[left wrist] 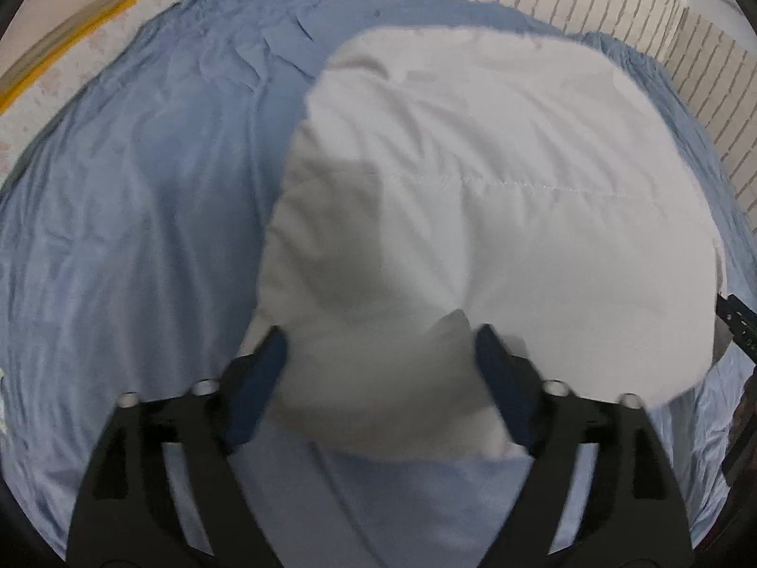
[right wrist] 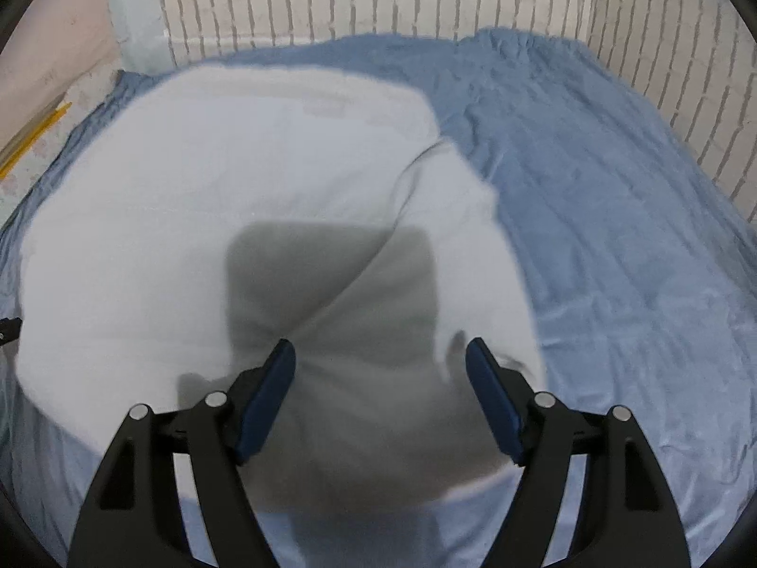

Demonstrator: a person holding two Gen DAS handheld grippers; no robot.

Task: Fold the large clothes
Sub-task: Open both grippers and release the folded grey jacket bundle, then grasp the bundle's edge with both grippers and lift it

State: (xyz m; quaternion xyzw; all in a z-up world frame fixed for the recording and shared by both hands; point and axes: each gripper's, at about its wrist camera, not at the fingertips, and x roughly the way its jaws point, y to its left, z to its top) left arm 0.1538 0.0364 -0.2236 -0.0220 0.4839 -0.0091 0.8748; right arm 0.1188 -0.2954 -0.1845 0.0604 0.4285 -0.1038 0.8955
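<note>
A wrinkled blue bedsheet (left wrist: 142, 236) covers the whole bed, and everything else sits around it. Behind its far edge runs a white brick wall (right wrist: 378, 4). Off its far left corner there is a pale floor with yellow sticks (left wrist: 71, 33) lying on it, and a whitish post (right wrist: 137, 23) stands up against the bricks.

The white garment (left wrist: 497, 180), padded and stitched across, lies bunched in the middle of the sheet, its near edge blurred. From the right wrist view a fold of it (right wrist: 440, 180) lies doubled over the top, toward the sheet's right half. The bulk of the cloth hides the sheet beneath and blocks much of each camera's view.

The left gripper (left wrist: 381, 336) has its jaws spread wide, with the garment's near left corner bulging between the blue pads (left wrist: 258, 393); they flank the cloth without pinching it. The right gripper (right wrist: 381, 350) is likewise spread wide over the near right part of the garment, its pads (right wrist: 492, 402) at either side of a shadowed hump, clamping nothing.
</note>
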